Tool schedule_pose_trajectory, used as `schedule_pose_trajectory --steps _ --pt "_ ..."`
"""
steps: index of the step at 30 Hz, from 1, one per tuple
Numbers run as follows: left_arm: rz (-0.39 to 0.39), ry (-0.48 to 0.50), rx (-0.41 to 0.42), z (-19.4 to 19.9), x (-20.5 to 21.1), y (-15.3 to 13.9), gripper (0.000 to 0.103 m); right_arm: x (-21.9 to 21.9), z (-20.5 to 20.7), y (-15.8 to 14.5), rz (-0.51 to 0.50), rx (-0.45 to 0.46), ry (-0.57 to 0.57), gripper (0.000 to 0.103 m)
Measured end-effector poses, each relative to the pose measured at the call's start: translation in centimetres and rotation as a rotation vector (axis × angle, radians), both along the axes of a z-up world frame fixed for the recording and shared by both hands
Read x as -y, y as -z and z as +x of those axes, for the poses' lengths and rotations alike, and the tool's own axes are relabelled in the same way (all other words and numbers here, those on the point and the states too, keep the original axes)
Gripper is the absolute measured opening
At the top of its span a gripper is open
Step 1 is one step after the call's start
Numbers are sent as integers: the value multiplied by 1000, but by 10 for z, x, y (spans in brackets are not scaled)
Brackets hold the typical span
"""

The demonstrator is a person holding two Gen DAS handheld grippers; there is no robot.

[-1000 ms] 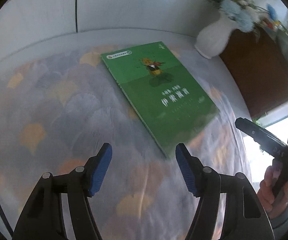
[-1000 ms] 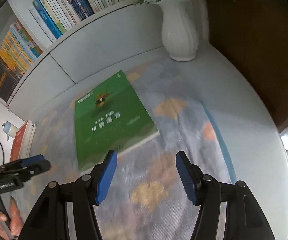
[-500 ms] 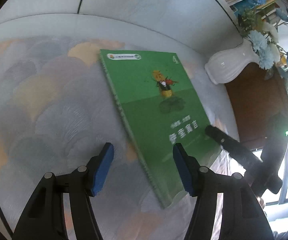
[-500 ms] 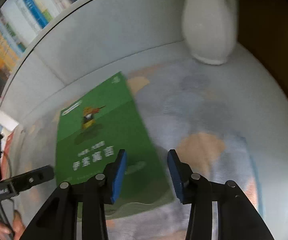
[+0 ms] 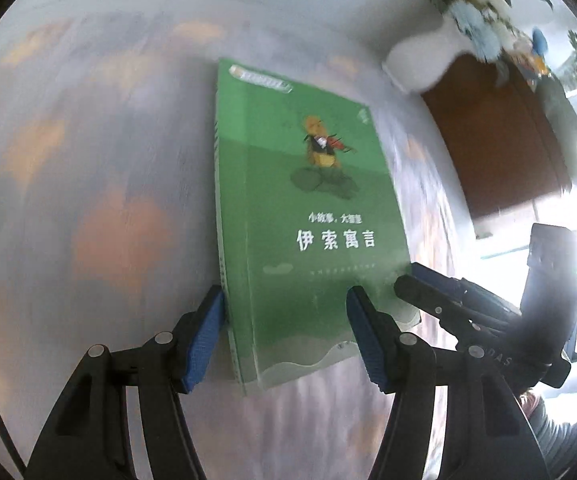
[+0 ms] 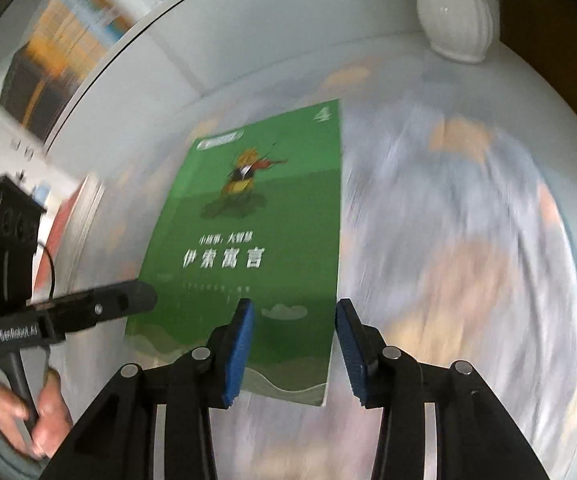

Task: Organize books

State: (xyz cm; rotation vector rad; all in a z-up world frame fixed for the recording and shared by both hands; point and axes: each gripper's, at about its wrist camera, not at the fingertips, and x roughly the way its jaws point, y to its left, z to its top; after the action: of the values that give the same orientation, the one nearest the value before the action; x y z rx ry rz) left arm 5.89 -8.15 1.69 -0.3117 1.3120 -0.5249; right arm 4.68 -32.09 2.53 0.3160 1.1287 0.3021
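The green book (image 5: pixel 308 220) is lying flat on the patterned cloth (image 5: pixel 88 200), its long axis running away from both grippers, with the released left gripper (image 5: pixel 284 336) straddling its near-left corner and the released right gripper (image 6: pixel 292 344) straddling its near-right corner.

Left tongs (image 5: pixel 284 336) at bottom centre of left view, jaws spread wide, blue pads facing. Right tongs (image 6: pixel 294 344) at bottom centre of right view, jaws apart. Bare hand (image 6: pixel 36 412) grips handle, lower left of frame.
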Motion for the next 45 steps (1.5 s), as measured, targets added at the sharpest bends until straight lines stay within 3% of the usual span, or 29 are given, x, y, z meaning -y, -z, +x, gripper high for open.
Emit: schedule_pose_trajectory --steps 8,10,16,19,23,25,28,31,33,35,36,39,42,45 --pt "-11 91 -64 -110 -14 4 58 -21 -108 5 -64 -62 -153 42" --pt "-7 84 -63 -118 -16 3 58 -21 -123 5 -83 -66 -182 42" --pt "44 69 -36 -126 -10 5 58 -17 -135 6 -83 -67 -131 41" --pt "-44 19 -49 -128 -20 4 60 -18 -138 9 -64 -57 -118 41" --pt "-283 -39 -10 -128 -39 -20 60 -9 -141 11 0 -60 -89 41" --pt "-295 -46 -19 -125 -37 -20 60 0 -149 12 28 -64 -77 41" --pt "-246 -54 -72 -120 -30 2 60 3 -152 12 45 -66 -63 43" --pt "-231 -56 -104 -119 -23 20 51 3 -152 11 40 -59 -63 43" --pt "-229 -57 -84 -118 -15 20 46 4 -154 10 38 -53 -62 43" --pt "-242 -54 -82 -116 -5 18 28 -1 -153 10 39 -53 -58 43" --pt "-260 -49 -90 -115 -5 16 25 -2 -152 10 46 -59 -54 43" --pt "-373 -48 -118 -111 -7 10 23 10 -149 13 139 -126 -24 44" --pt "-501 -73 -142 -106 -13 3 22 39 -155 24 339 -205 32 49" --pt "-564 -85 -171 -101 -13 4 22 54 -160 35 505 -239 78 52"
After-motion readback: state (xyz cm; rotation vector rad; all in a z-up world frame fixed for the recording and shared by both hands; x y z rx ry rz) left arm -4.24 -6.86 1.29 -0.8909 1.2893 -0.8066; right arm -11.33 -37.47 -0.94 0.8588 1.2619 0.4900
